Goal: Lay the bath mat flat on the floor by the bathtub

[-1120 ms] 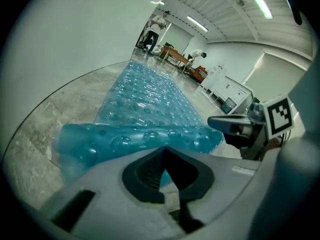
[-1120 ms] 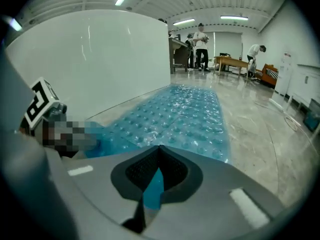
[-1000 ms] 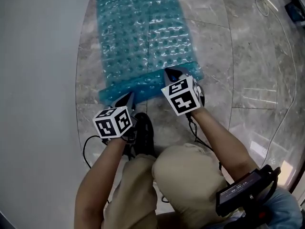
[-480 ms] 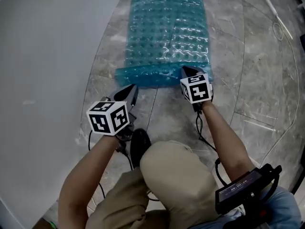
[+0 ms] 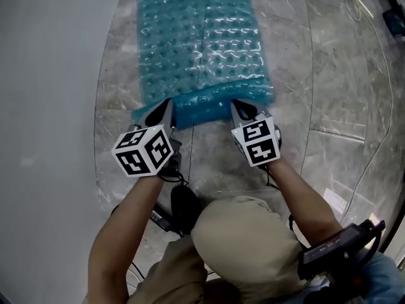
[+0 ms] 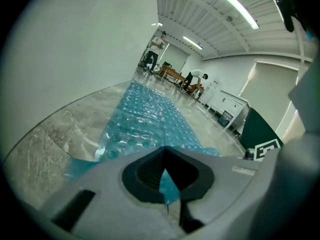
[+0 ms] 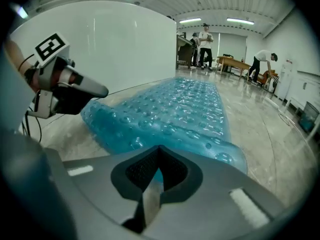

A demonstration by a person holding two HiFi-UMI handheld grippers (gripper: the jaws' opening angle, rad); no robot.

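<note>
Far across the room, people point(image 7: 205, 38) stand around a wooden table point(image 7: 234, 62), white cabinets point(image 7: 300, 86) line the right wall, and a thin white cable point(image 5: 352, 6) trails at far right.

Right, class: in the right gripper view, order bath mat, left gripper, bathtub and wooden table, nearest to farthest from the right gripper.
1. bath mat, centre, its edge gripped.
2. left gripper, at left, on the same edge.
3. bathtub, white wall behind it, left.
4. wooden table, far back, right of centre.
</note>
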